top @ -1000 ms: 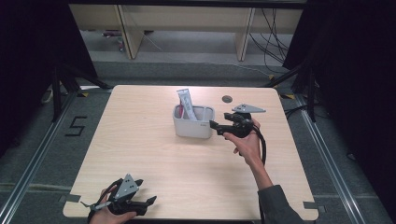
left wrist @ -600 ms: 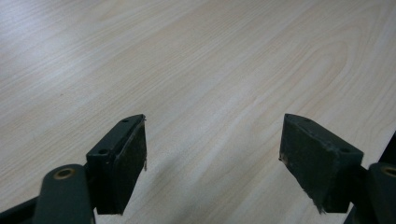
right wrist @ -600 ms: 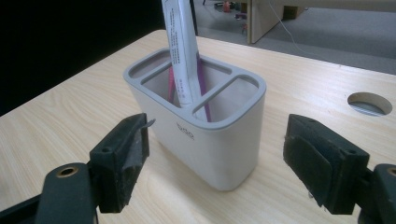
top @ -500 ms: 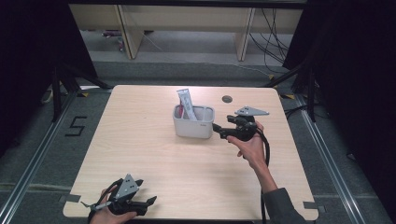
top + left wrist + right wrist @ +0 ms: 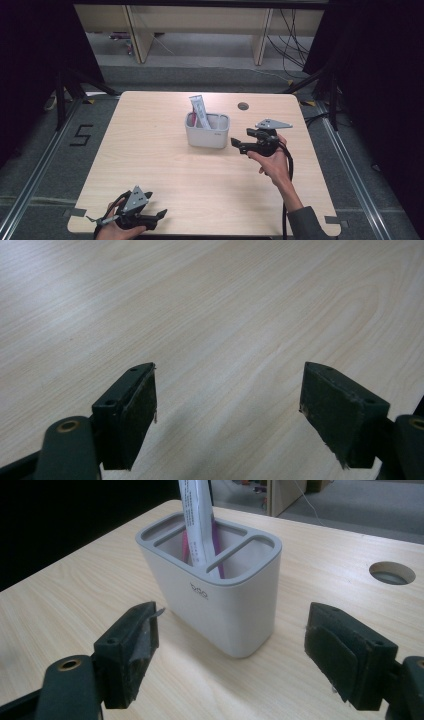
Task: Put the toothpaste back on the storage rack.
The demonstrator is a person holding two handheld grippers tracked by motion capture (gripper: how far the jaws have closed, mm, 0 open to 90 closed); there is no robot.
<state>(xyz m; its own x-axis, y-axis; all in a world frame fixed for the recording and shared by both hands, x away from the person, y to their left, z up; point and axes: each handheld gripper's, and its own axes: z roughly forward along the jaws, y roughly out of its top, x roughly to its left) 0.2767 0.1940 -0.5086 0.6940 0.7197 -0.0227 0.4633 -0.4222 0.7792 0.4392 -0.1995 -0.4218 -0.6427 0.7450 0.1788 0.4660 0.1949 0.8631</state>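
Observation:
A white holder with a grey rim (image 5: 207, 131) (image 5: 215, 595) stands on the table's far middle. A white tube (image 5: 199, 112) (image 5: 197, 515) and a pink item (image 5: 216, 540) stand inside it, leaning left. My right gripper (image 5: 237, 145) (image 5: 235, 655) hovers just right of the holder, pointing at it, open with nothing between its jaws. Near the table's front left edge my left gripper (image 5: 160, 216) (image 5: 230, 405) is held low, open over bare wood.
The light wooden table (image 5: 165, 165) has a round cable hole (image 5: 243, 106) (image 5: 391, 573) behind the right gripper. Dark floor with rails surrounds the table, and wooden shelving legs (image 5: 139, 35) stand beyond the far edge.
My right gripper has drawn back to the right and slightly nearer, away from the holder. The left gripper has stayed in place.

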